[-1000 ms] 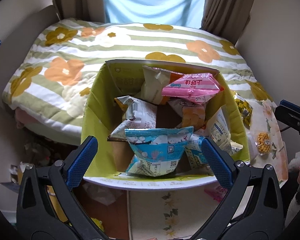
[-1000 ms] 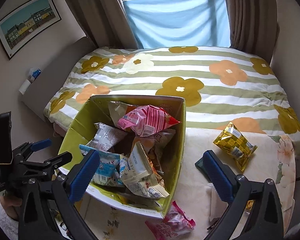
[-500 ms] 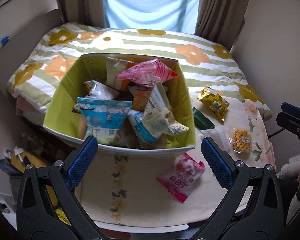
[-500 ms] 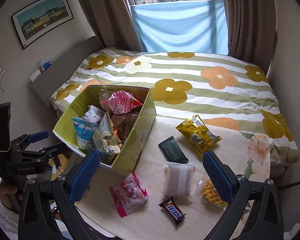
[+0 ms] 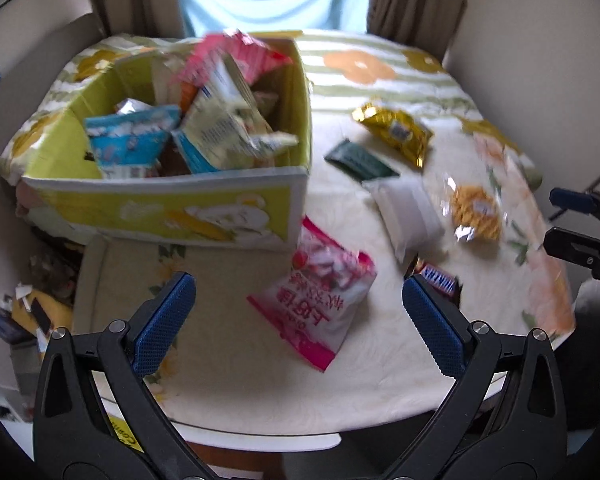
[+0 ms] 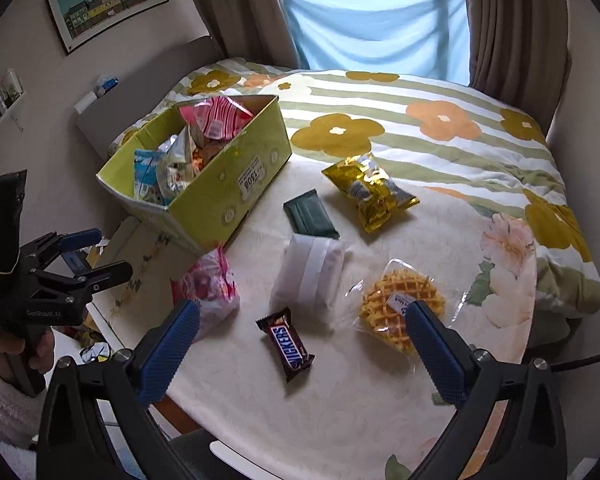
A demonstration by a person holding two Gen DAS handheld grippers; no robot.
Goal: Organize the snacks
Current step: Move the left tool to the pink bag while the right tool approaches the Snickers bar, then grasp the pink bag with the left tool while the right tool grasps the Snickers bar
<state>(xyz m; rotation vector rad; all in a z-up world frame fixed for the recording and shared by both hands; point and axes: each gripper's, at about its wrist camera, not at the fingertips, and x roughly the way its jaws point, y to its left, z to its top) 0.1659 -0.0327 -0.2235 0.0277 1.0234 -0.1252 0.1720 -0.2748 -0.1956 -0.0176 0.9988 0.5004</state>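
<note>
Hovering over the table (image 6: 340, 420), both grippers spread wide and empty, loose snacks below.
Left gripper (image 5: 298, 316) jaws apart, nothing between them, above the pink packet (image 5: 320, 300) that lies just beside the front corner of the yellow-green box (image 6: 236, 184); left view is motion-blurred. Right gripper (image 6: 302, 346) also released, holding nothing, above the Snickers bar (image 6: 286, 344), brown wrapper, lying flat. Box is open-topped, stuffed with upright packets: pink-striped, light blue, white ones. Loose on the cream floral cloth: white pack (image 6: 310, 272) touching a dark green flat packet (image 6: 310, 218), crinkled gold bag (image 6: 370, 192) near the far edge, round waffle in clear wrap (image 6: 400, 308) on the right.
</note>
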